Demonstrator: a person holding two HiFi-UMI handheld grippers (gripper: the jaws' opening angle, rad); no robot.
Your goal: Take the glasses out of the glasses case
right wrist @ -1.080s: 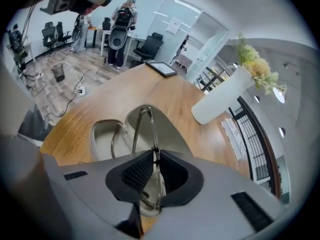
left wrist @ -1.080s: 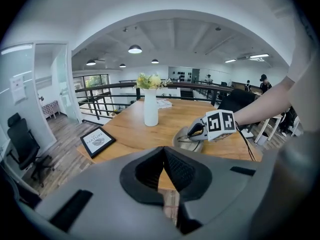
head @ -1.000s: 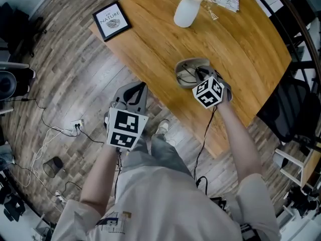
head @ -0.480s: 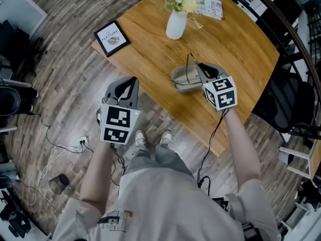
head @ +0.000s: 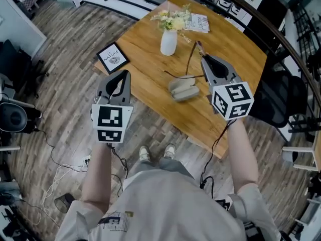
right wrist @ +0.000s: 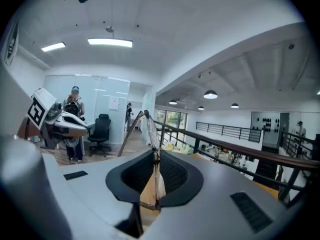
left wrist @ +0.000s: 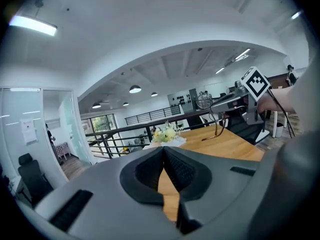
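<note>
The right tool [right wrist: 156, 153] is closed on the glasses [right wrist: 158, 181]. One lens sits tight between its two jaws, and the thin frame sticks up past the tips. The brown arms of the glasses are spread out and hang free in the air. The glasses are up above the worktop [head: 150, 79] and do not touch it.

The glasses case [head: 183, 90] is grey. It lies open on the wooden worktop, near the front edge. The glasses are out of it and apart from it.

The left tool [left wrist: 163, 148] is closed too. Its jaw tips touch each other and nothing is between them. It is held up in the air off to the left of the worktop, over the wood floor [head: 60, 114].

A white vase [head: 168, 42] with flowers [head: 173, 20] stands farther back on the worktop. A small picture frame [head: 113, 57] lies near the left corner. Some printed paper [head: 196, 22] lies behind the vase.
</note>
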